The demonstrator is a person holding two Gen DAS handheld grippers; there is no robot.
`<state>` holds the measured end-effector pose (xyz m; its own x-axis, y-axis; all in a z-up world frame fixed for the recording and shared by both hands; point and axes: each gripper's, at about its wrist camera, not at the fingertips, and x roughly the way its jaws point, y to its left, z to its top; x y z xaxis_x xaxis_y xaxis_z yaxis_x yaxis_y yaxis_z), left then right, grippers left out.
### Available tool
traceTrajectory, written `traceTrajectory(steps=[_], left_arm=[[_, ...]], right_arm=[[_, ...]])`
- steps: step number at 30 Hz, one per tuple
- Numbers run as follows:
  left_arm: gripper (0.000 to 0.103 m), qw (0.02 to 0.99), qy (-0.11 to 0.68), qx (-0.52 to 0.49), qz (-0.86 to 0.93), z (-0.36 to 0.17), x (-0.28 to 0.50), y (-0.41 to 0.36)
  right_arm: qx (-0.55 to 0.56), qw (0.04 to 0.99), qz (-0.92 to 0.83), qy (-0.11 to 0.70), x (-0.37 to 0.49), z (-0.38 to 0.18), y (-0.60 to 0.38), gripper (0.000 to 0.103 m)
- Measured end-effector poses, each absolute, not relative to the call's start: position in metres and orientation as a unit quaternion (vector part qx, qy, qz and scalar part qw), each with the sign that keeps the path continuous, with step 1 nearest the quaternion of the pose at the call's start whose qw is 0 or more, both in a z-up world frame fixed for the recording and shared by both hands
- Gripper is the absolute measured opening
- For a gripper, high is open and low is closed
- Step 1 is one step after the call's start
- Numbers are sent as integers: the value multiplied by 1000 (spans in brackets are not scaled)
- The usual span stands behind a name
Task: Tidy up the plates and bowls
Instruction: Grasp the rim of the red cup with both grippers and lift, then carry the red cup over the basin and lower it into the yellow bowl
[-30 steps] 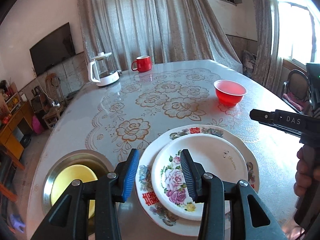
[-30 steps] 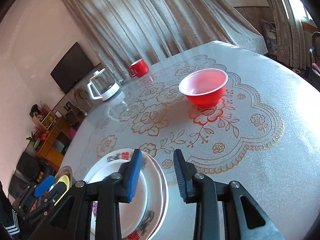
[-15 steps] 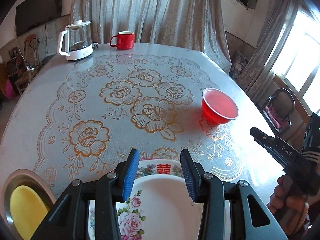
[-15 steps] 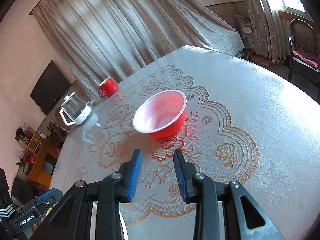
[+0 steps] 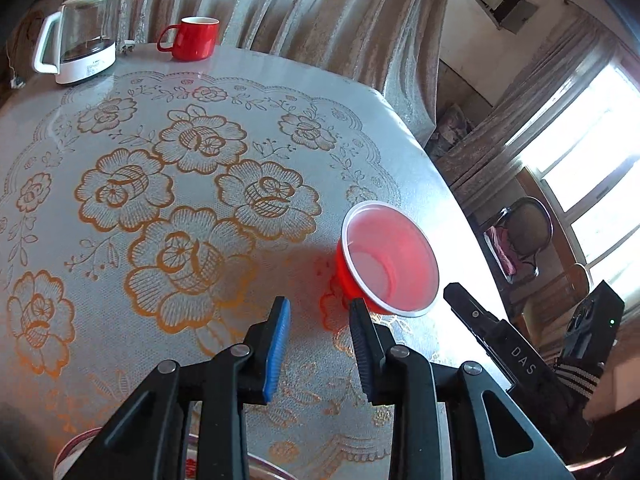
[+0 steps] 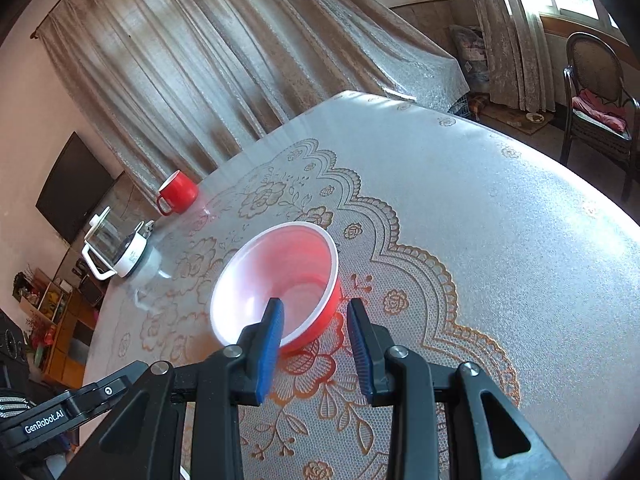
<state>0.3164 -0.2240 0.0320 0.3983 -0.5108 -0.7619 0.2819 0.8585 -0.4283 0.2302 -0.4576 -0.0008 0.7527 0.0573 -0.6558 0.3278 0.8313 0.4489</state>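
Both grippers are leaving the stacked plates behind and closing on the red bowl (image 6: 276, 284), now large in the right wrist view. Left gripper (image 5: 320, 344), its jaws just narrowing, is hovering empty at the bowl's 8 o'clock. Right gripper (image 6: 314, 344) is spread partway, its left pad over the near rim, not yet pinching. Bowl is sitting upright on the floral tablecloth (image 5: 192, 184). Step: reaching for it. Next: straddling the near wall, then clamping.
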Motion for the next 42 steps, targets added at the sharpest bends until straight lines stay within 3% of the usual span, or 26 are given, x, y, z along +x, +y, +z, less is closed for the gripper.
traceTrajectory(steps=[5,9,11,12,18,27,42], left_arm=[[31,812,514,-150,-232,16,342,-244],[31,795,528,-178,-238,2,353,-255],[30,793,535,-170,-238,-3,354,-260],[24,798,530,-161,-237,-3,353,-260],[15,803,530,-157,-220,-4,343,-238],[15,828,515,-131,-177,14,309,-182],[15,853,475,-175,-126,42,257,-71]], right_arm=[[286,887,-76,354,247,-11,-466,31],[290,881,-55,369,255,-20,-463,16],[286,881,-41,374,258,-22,-458,14],[282,882,-35,375,258,-22,-455,13],[273,884,-26,379,253,-20,-445,13],[262,880,27,395,249,-17,-399,13],[231,881,111,397,234,9,-299,13]])
